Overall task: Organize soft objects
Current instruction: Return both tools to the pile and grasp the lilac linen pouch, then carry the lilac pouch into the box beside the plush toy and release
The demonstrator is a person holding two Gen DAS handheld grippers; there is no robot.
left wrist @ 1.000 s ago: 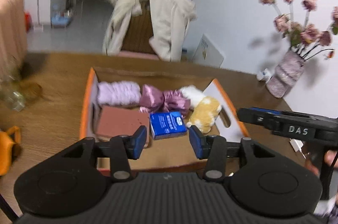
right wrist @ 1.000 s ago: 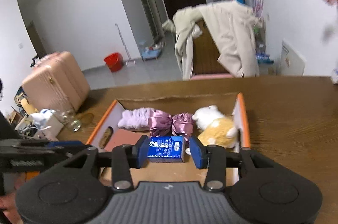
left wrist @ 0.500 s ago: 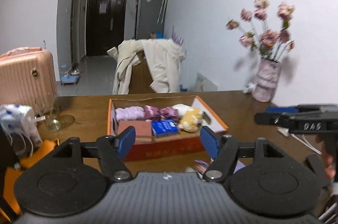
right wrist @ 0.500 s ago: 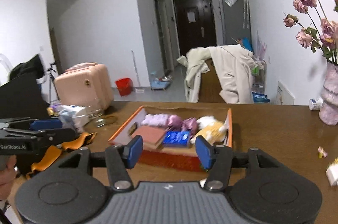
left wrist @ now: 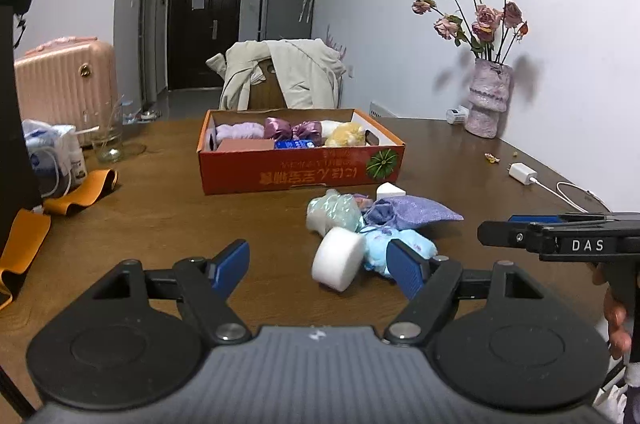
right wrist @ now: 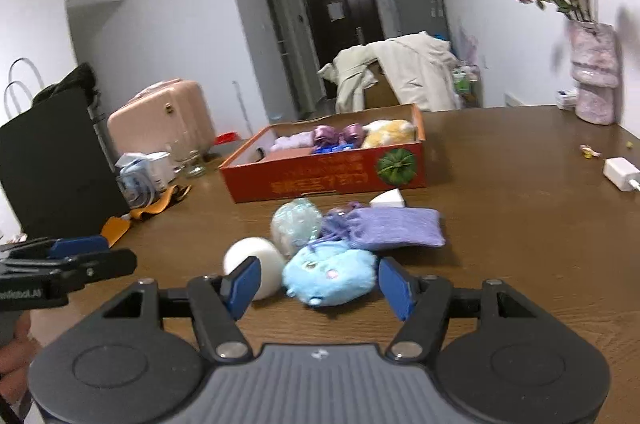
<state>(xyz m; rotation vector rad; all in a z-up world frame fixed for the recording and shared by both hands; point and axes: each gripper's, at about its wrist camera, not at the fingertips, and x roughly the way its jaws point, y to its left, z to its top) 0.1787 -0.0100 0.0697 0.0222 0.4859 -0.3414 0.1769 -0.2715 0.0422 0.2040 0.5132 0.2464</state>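
Note:
A red cardboard box point(left wrist: 300, 173) point(right wrist: 328, 179) on the wooden table holds a lilac cloth, a purple satin bow, a blue packet and a yellow plush. In front of it lies a pile: a white round sponge point(left wrist: 338, 258) point(right wrist: 252, 262), a light blue plush point(right wrist: 330, 276) point(left wrist: 404, 244), a purple knit pouch point(right wrist: 394, 226) point(left wrist: 412, 212) and a teal-wrapped ball point(left wrist: 334, 212). My left gripper point(left wrist: 318, 268) is opening, with the sponge just ahead between its fingers, untouched. My right gripper point(right wrist: 318, 284) is opening around the blue plush, pads clear of it.
A vase of dried roses point(left wrist: 488, 103) and a white charger point(left wrist: 520, 171) stand at the right. At the left are a glass jar point(left wrist: 106, 143), orange straps point(left wrist: 80, 189) and a black block point(right wrist: 52, 159). A coat-draped chair point(left wrist: 280, 75) is behind the box.
Both grippers have drawn back from over the box to the near side of the table and lower. Their jaws have spread wider. The pile of loose soft things has come into view.

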